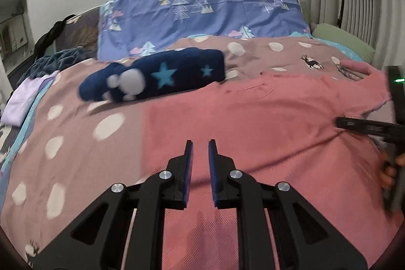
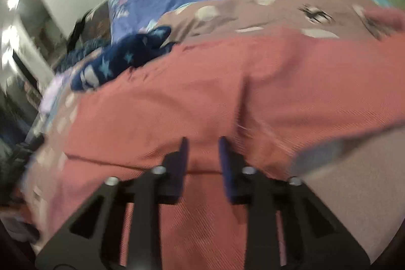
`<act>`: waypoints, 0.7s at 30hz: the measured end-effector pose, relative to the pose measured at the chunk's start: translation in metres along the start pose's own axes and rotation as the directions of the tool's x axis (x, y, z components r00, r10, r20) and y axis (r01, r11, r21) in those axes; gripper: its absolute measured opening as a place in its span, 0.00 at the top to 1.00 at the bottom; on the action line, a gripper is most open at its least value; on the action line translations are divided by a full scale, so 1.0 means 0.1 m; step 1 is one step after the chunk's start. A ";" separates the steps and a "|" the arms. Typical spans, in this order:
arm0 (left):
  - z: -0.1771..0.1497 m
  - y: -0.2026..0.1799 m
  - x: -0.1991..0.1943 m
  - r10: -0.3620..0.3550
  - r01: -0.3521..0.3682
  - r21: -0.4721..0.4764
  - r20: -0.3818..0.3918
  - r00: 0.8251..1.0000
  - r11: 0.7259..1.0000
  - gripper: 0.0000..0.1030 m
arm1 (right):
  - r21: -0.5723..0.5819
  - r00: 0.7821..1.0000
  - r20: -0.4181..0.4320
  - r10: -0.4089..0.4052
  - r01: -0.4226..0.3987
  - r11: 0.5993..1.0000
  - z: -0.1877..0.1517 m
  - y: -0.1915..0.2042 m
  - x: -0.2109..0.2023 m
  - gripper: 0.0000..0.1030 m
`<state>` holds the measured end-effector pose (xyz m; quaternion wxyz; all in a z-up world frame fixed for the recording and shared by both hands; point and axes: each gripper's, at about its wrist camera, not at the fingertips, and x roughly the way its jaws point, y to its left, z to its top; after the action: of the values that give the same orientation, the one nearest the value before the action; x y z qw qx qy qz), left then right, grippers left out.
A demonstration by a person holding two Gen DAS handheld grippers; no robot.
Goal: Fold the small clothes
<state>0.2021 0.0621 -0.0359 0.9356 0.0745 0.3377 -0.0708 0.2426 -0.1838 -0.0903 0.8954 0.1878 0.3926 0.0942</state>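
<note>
A bed is filling both views, its mauve bedspread (image 1: 76, 143) dotted with pale spots and printed with a small black deer (image 1: 312, 62). Along the far edge a blue pillow (image 1: 202, 16) with tree shapes is leaning against the wall, and a green cushion (image 1: 344, 39) is peeking out at the far right corner, partly cut off.

A pink garment (image 1: 253, 123) is lying spread over the near right part of the bed, reaching up toward the right edge, where its far end is bunching; what kind of garment it is cannot be told. In the right wrist view the same pink garment (image 2: 202, 92) is showing a raised crease near its middle, though that whole picture is smeared with motion blur.

Beyond its far left corner a dark blue fleece piece (image 1: 157, 77) with turquoise stars and white patches is lying rolled on the bedspread. At the left edge a lilac cloth (image 1: 22, 102) is resting, half out of view.

The left gripper (image 1: 200, 143) is hovering over the pink garment's near part, jaws narrowly parted and gripping nothing. The right gripper (image 2: 202, 140) is likewise standing a little apart over the cloth, nothing visibly between its fingers; in the left view only its dark tip is entering from the right edge.
</note>
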 end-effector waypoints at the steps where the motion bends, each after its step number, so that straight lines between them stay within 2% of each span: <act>1: 0.06 -0.08 0.19 0.013 -0.013 0.006 -0.020 1.000 1.000 0.86 | 0.040 1.000 0.015 0.017 -0.018 0.999 0.02 -0.10 -0.13 0.79; 3: 0.09 -0.15 0.51 0.020 -0.019 0.019 -0.058 0.998 1.000 0.86 | 0.102 0.996 0.085 0.009 -0.017 0.995 0.07 -0.36 -0.47 0.79; 4: 0.07 -0.16 0.65 0.026 -0.024 0.022 -0.083 0.996 0.999 0.86 | 0.138 0.990 0.141 -0.016 -0.004 0.990 0.12 -0.58 -0.71 0.76; 5: 0.01 -0.15 0.86 0.045 -0.042 0.024 -0.135 0.990 0.999 0.86 | 0.173 0.982 0.185 -0.045 0.012 0.985 0.16 -0.79 -0.92 0.71; 6: -0.04 -0.15 1.01 0.038 -0.036 0.014 -0.188 0.981 0.999 0.85 | 0.204 0.974 0.213 -0.072 0.027 0.979 0.19 -0.96 -1.06 0.60; 7: -0.05 -0.13 1.02 0.031 -0.031 0.006 -0.183 0.983 1.000 0.86 | 0.254 0.962 0.247 -0.114 0.050 0.966 0.22 -1.24 -1.25 0.55; 8: -0.03 -0.11 0.99 0.024 -0.025 -0.004 -0.175 0.984 1.000 0.85 | 0.306 0.951 0.265 -0.157 0.071 0.949 0.24 -1.48 -1.39 0.55; 10: -0.05 -0.11 1.00 0.028 -0.029 -0.002 -0.172 0.985 1.000 0.84 | 0.451 0.935 0.281 -0.217 0.071 0.890 0.20 -2.02 -1.61 0.55; 13: -0.06 -0.15 1.01 0.054 -0.051 0.023 -0.172 0.984 0.998 0.84 | 0.630 0.932 0.292 -0.213 -0.020 0.776 0.07 -2.62 -1.69 0.56; 15: -0.07 -0.18 1.00 0.080 -0.073 0.048 -0.168 0.983 0.996 0.84 | 0.665 0.927 0.311 -0.210 -0.055 0.745 0.07 -2.80 -1.65 0.59; 18: -0.08 -0.25 1.00 0.120 -0.107 0.087 -0.160 0.980 0.990 0.83 | 0.640 0.918 0.321 -0.233 -0.030 0.768 0.18 -2.80 -1.59 0.52; 20: -0.07 -0.26 0.99 0.128 -0.114 0.094 -0.158 0.979 0.989 0.83 | 0.644 0.911 0.315 -0.267 0.002 0.765 0.23 -2.79 -1.54 0.54; 21: -0.07 -0.26 0.98 0.128 -0.114 0.094 -0.158 0.979 0.989 0.83 | 0.654 0.905 0.314 -0.288 0.015 0.757 0.25 -2.79 -1.52 0.59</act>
<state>0.2679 0.0302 -0.1071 0.9034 0.1399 0.4048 -0.0216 0.1640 -0.4927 -0.0875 0.8428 0.4619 0.2259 -0.1590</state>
